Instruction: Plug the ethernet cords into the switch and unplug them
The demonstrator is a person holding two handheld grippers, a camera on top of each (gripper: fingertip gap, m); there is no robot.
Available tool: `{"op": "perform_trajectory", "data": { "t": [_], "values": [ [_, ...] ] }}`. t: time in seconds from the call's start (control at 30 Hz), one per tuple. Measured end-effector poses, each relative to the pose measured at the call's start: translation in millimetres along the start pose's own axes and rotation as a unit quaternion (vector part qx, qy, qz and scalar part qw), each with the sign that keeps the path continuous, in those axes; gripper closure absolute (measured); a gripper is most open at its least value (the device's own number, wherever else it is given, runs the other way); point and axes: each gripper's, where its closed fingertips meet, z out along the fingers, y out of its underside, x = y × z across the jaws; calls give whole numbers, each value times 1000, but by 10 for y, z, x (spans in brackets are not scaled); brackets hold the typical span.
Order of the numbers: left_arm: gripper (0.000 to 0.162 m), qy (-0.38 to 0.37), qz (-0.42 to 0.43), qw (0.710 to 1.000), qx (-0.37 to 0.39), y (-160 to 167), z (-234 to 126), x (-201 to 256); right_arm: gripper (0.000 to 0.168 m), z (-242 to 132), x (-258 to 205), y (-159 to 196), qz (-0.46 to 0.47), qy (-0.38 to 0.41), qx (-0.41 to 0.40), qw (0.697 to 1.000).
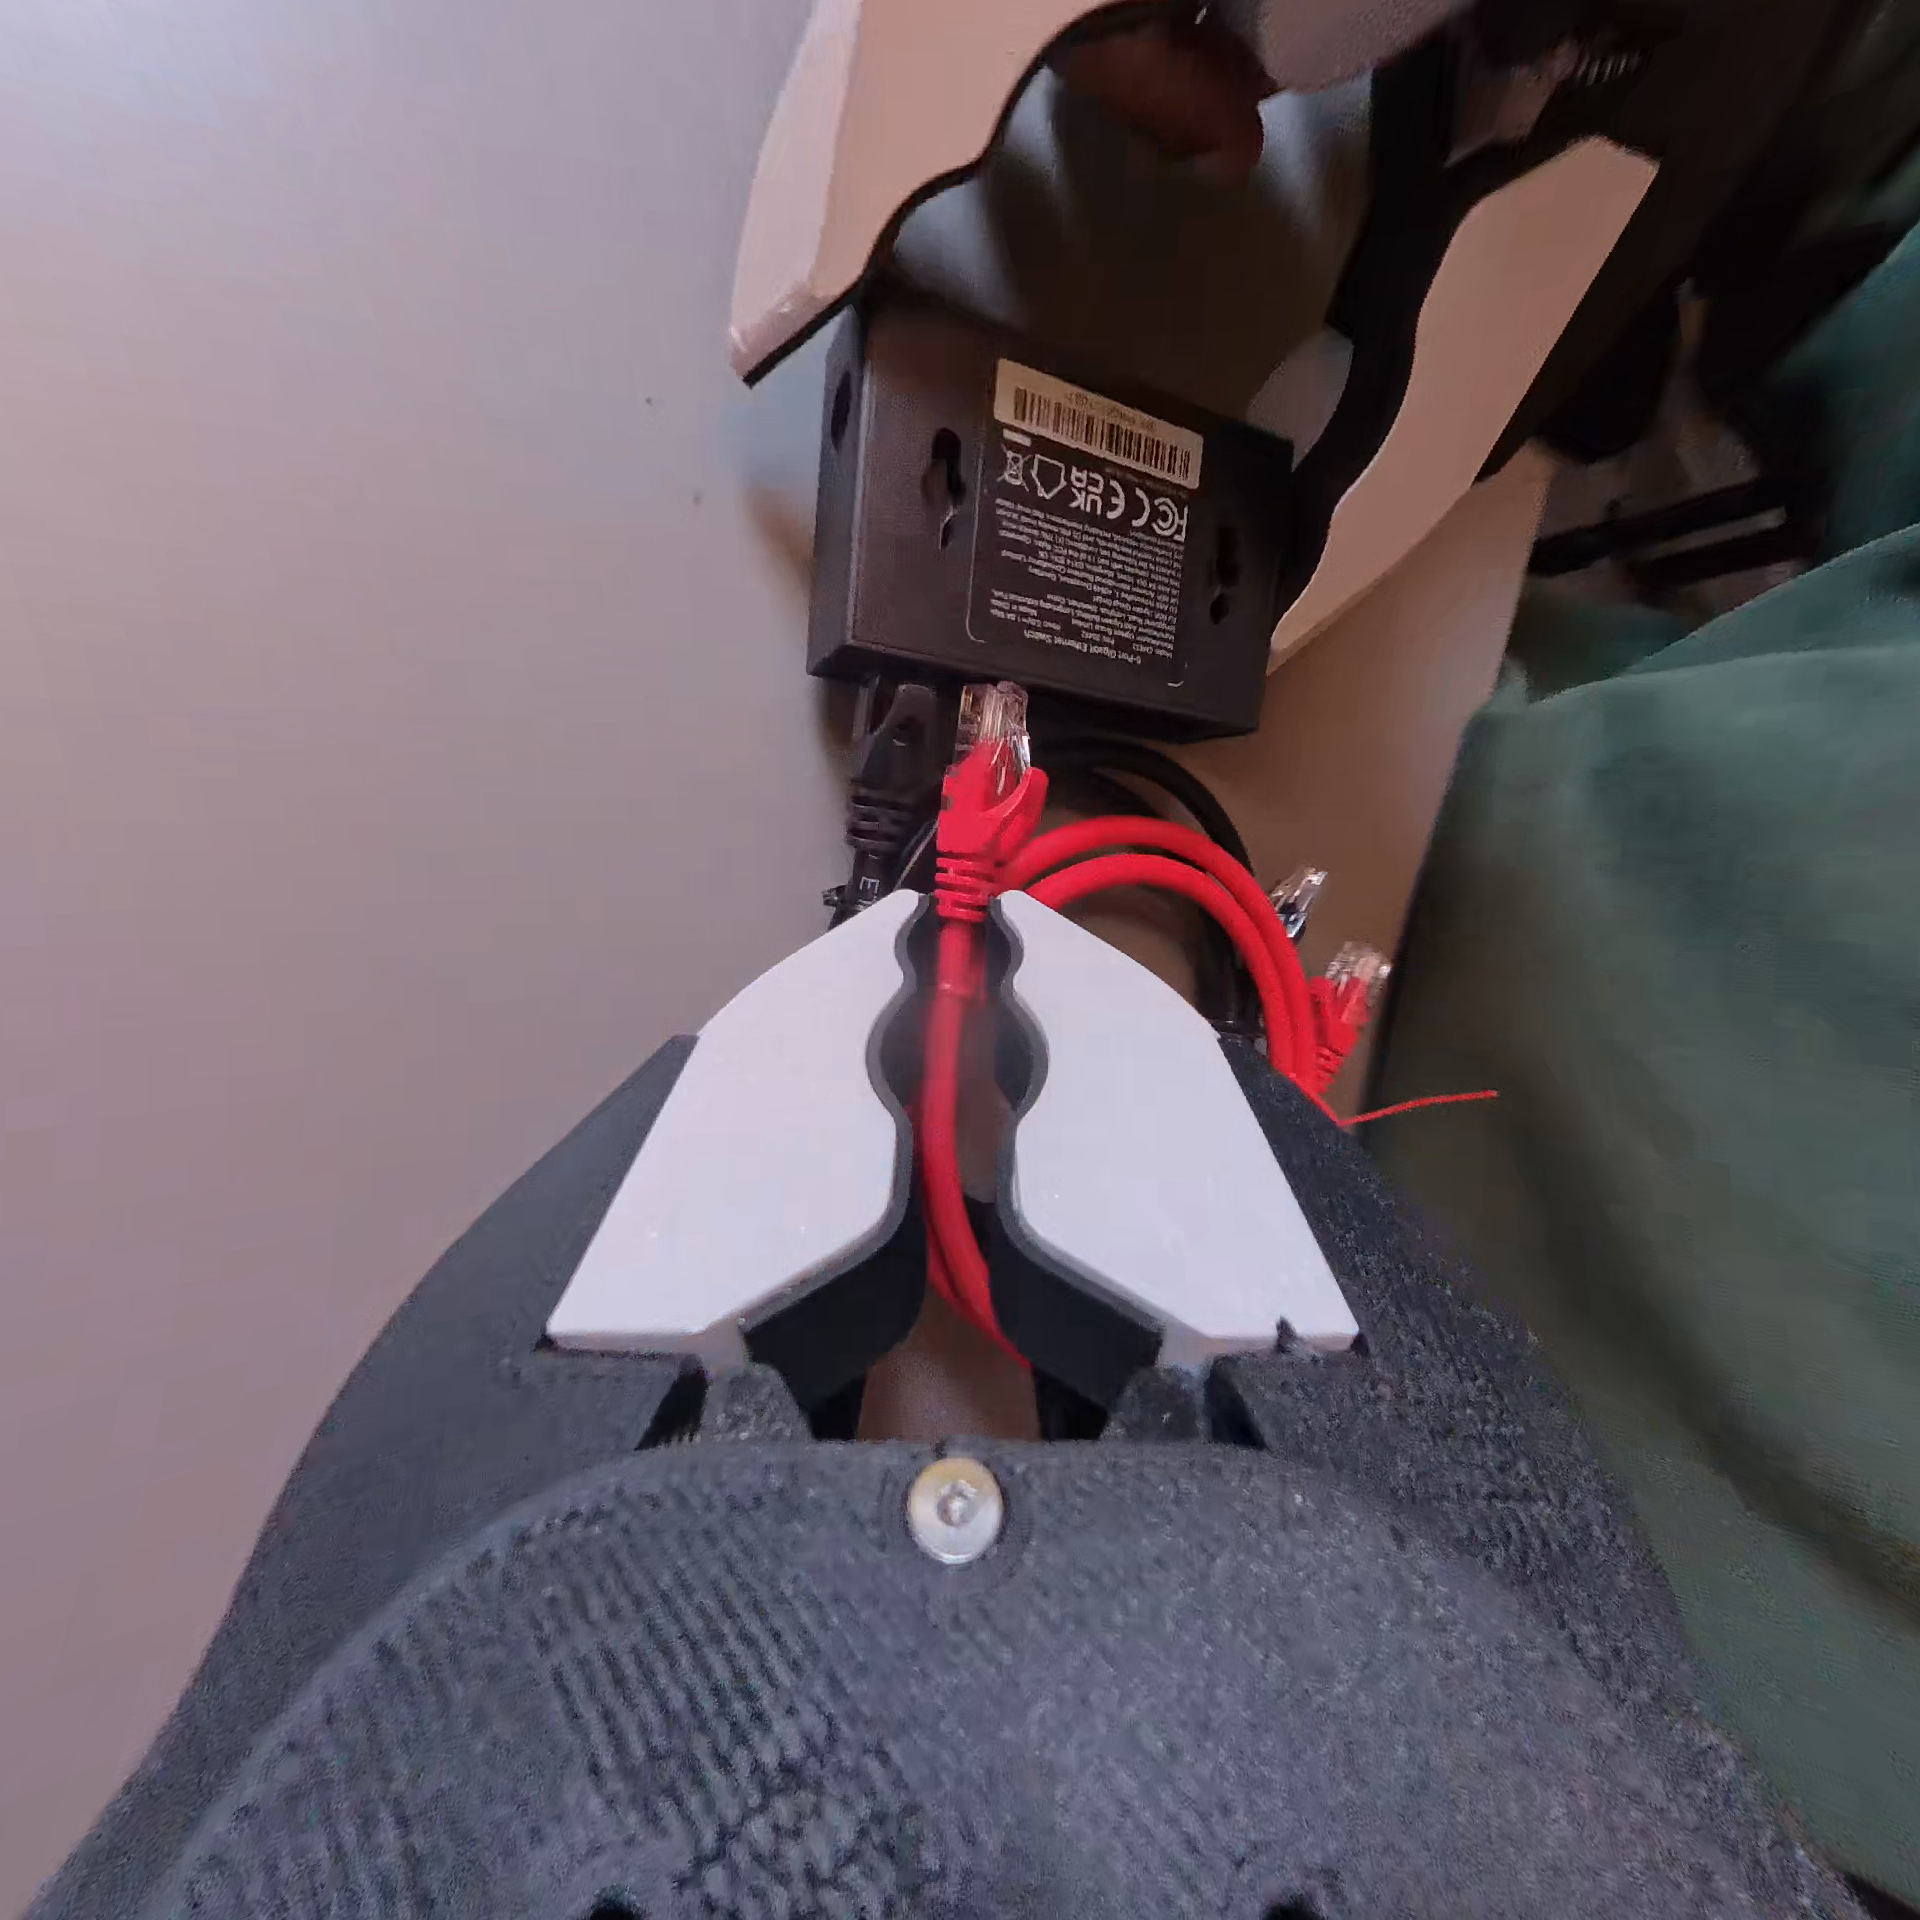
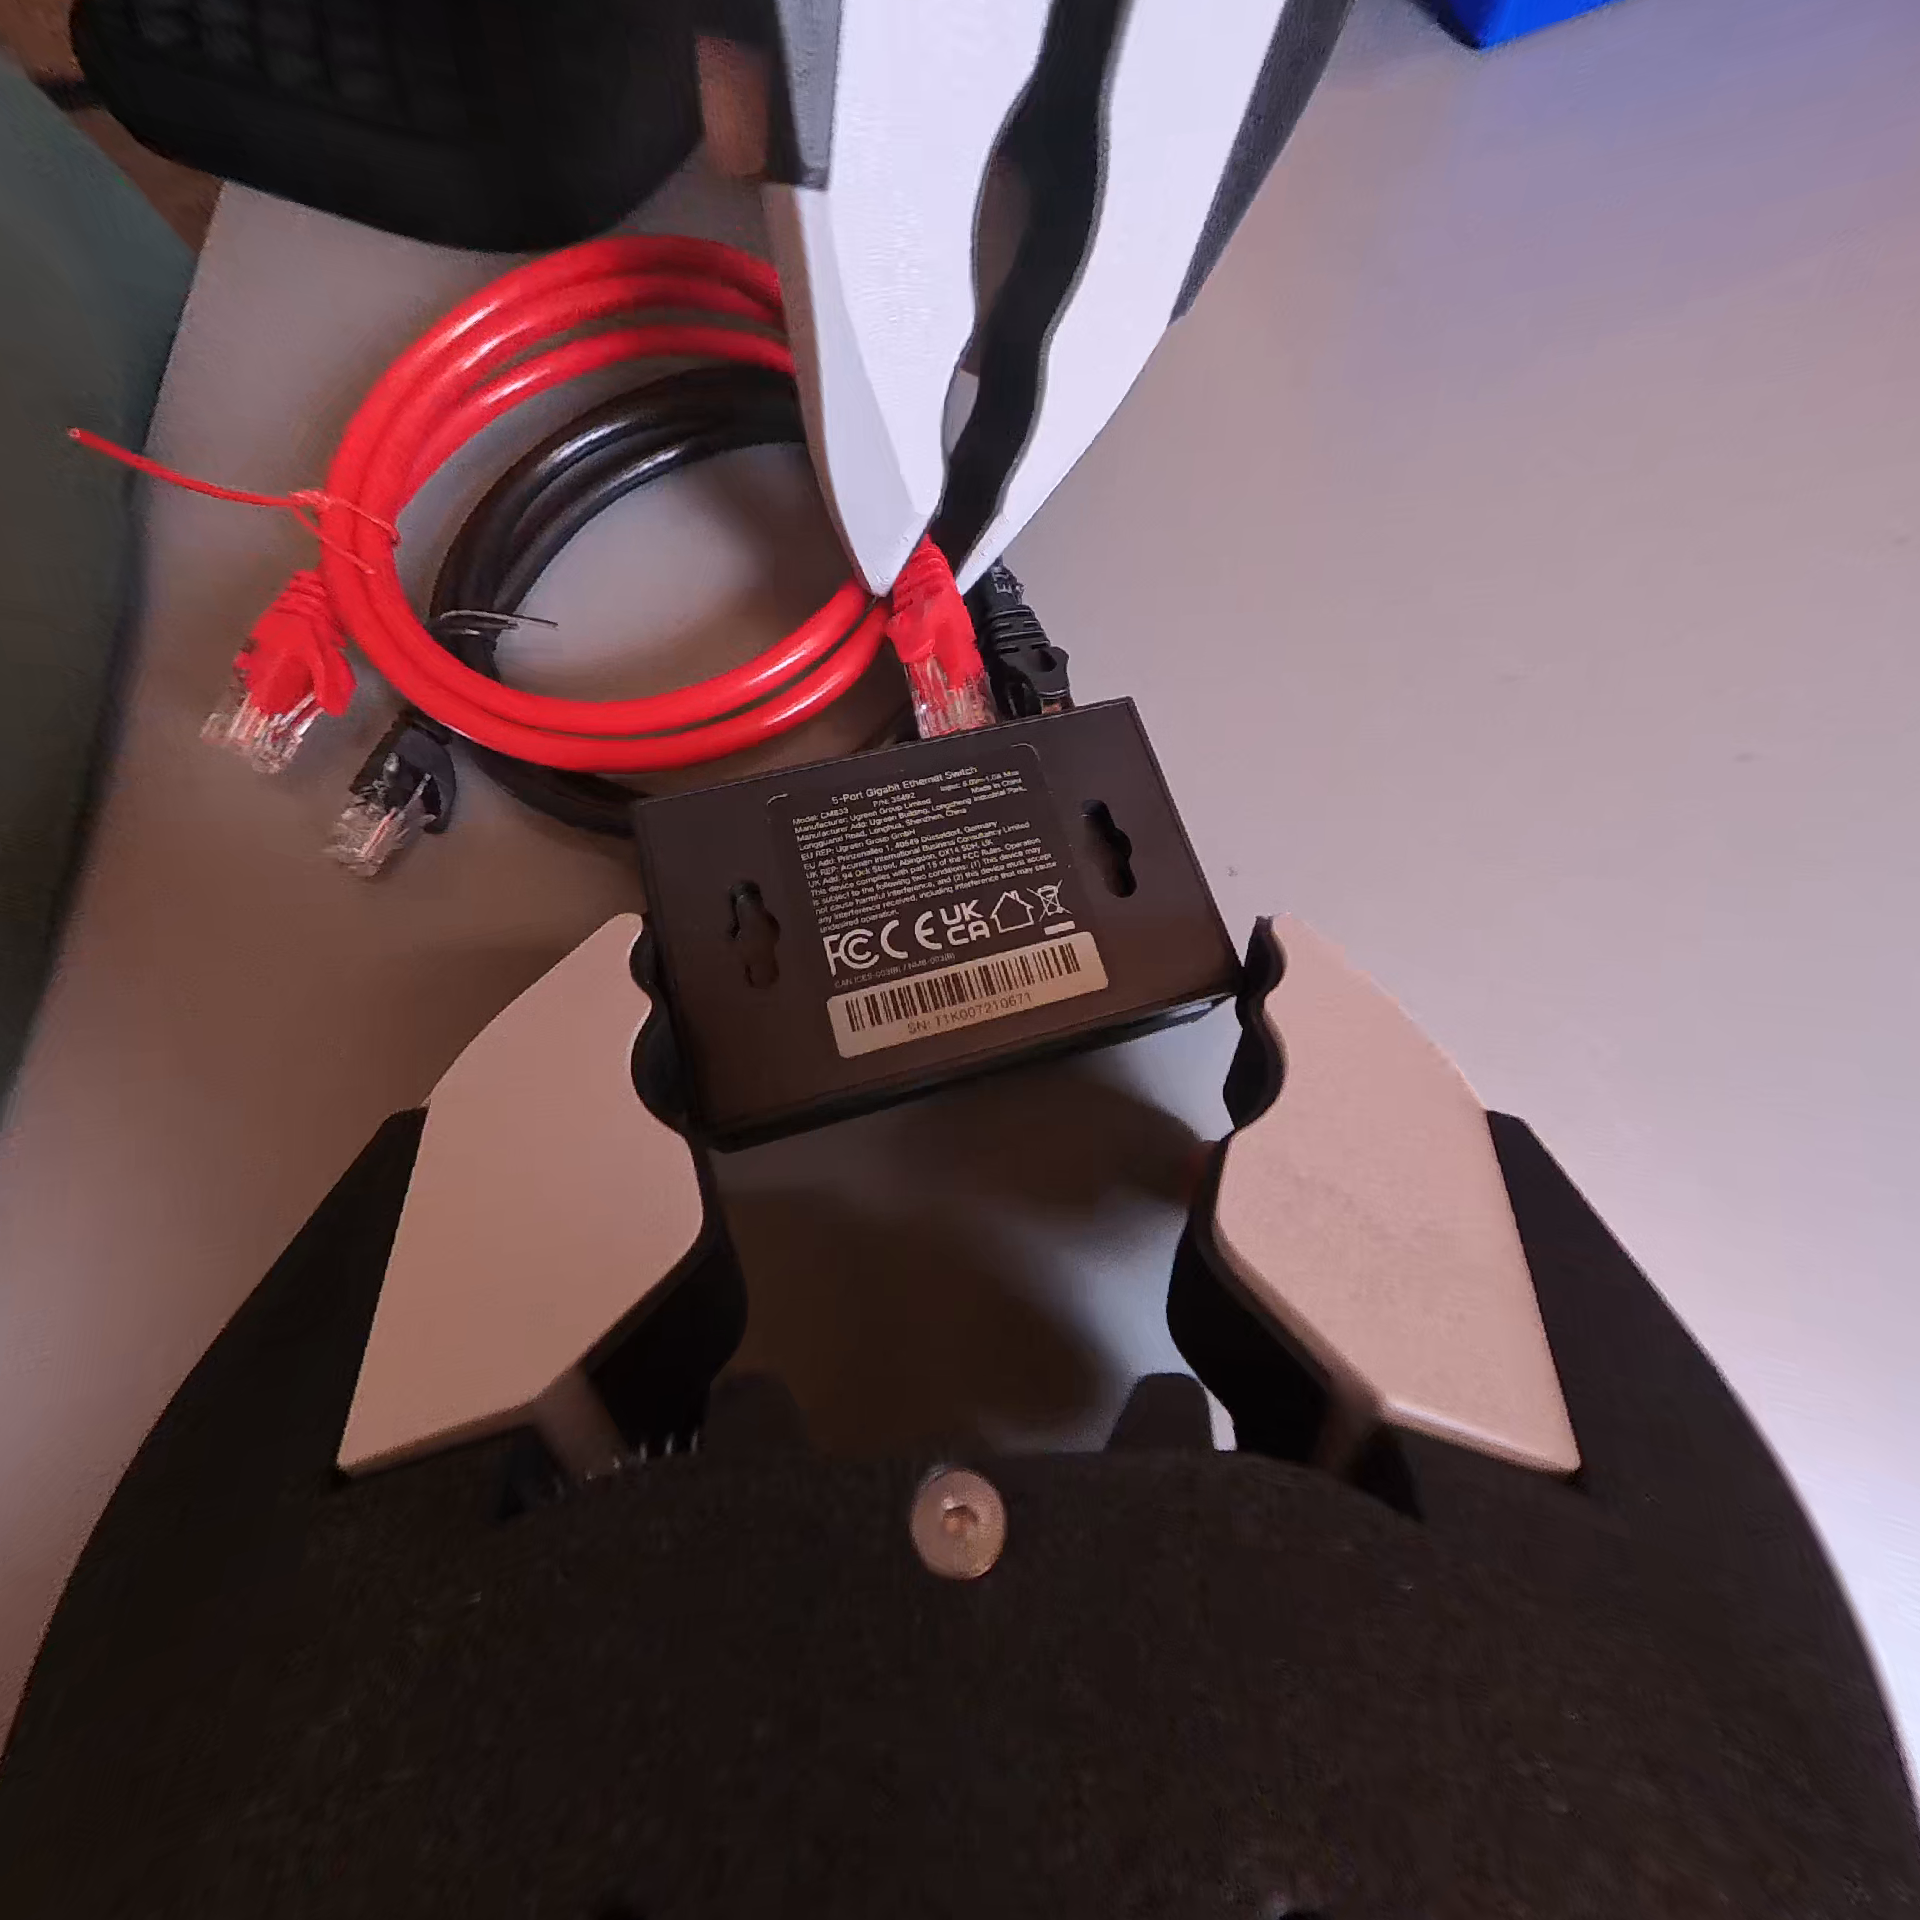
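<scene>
The black switch [image 2: 914,831] lies label side up on the white table. My right gripper [image 2: 948,935] is shut on its near end, one finger on each side. It shows at the far end in the left wrist view [image 1: 1091,312]. My left gripper [image 1: 961,909] is shut on the red ethernet cord [image 1: 951,1039] just behind its plug [image 1: 982,800]. The plug's clear tip meets the switch's [image 1: 1049,540] port face, with most of the clear body outside. A black plug [image 1: 888,769] sits in the port beside it. The left gripper [image 2: 930,561] reaches in from the top of the right wrist view.
The red cord's coil [image 2: 623,270] and a black cord's coil [image 2: 582,457] lie left of the switch, with a loose red plug [image 2: 275,686] and a loose black plug [image 2: 390,800]. Green cloth [image 2: 62,520] borders the table's left edge. A dark object [image 2: 395,104] lies beyond. The grippers' ends are close to 7 cm from one another.
</scene>
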Motion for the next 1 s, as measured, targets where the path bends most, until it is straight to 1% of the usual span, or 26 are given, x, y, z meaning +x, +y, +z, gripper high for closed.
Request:
{"op": "perform_trajectory", "data": {
  "t": [0.03, 0.17, 0.27, 0.37, 0.6, 0.77, 1.0],
  "values": [
    [152, 19, -18, 1000, 4, 1, -3, -2, 64, 5, 4, -4, -6, 5, 5, 1000],
    [153, 81, -73, 994, 11, 13, -5, 13, 64, -10, 1, -67, -24, 19, 33, 999],
    [153, 116, -84, 990, -5, 44, 7, 77, 64, -11, -16, -90, -43, 26, 40, 998],
    [153, 148, -100, 984, 0, 45, 25, 111, 64, -2, -15, -60, -51, 27, 39, 998],
    [153, 162, -91, 983, -11, 77, 77, 201, 64, -23, -32, -87, -65, 17, 57, 996],
    [153, 185, -109, 976, 21, 23, 59, 199, 65, -95, -39, -140, -55, -2, 88, 995],
    [153, 182, -128, 974, 41, 2, 53, 162, 65, -145, -56, -213, -40, -23, 118, 992]
  ]
}}
